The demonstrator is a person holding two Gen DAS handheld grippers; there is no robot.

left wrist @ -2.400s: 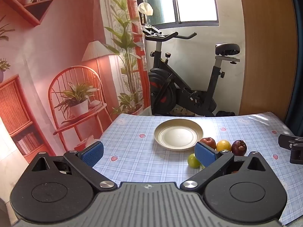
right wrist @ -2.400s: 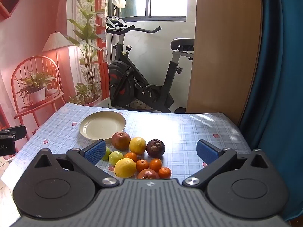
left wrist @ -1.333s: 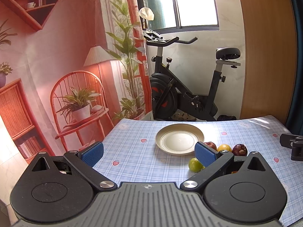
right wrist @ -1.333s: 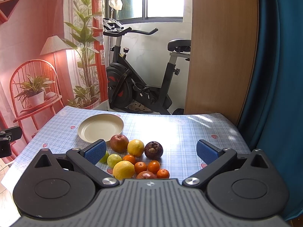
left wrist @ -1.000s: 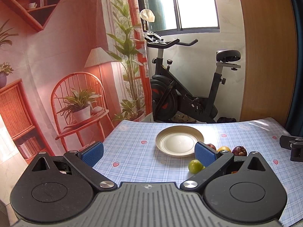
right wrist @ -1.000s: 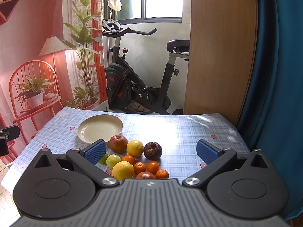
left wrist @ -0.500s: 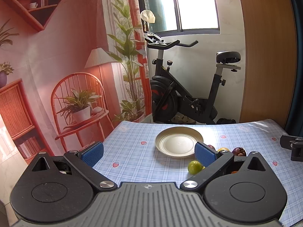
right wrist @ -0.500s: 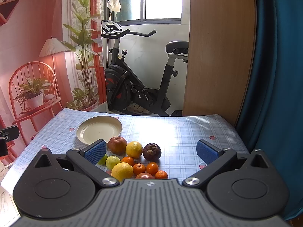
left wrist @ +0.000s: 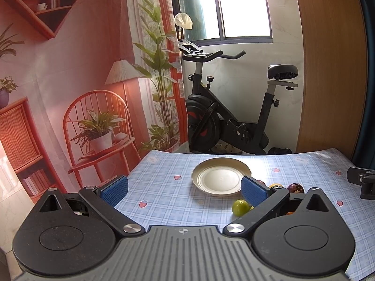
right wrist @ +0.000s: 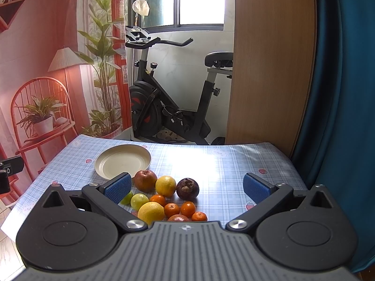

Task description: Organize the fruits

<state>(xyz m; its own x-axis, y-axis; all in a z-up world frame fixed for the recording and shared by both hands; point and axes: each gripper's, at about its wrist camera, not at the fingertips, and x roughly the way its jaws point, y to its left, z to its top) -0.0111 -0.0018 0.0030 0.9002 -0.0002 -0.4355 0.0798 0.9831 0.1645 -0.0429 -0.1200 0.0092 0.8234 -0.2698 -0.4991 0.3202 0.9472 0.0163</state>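
A cream plate lies empty on the blue checked tablecloth. Just in front of it sits a cluster of fruit: a red apple, a yellow orange, a dark mangosteen, a large lemon, green limes and several small tangerines. My right gripper hovers open above the near side of the cluster, holding nothing. My left gripper is open too, over the table's left part, its right finger hiding most of the fruit.
An exercise bike stands beyond the far table edge, by a wooden panel and a teal curtain. A printed backdrop hangs left. The table's left edge is close to the plate. Each gripper's tip shows in the other's view.
Both grippers have tilted slightly upward or pulled back, so the plate and fruit sit lower in both views. Both stay open; no fruit has moved.
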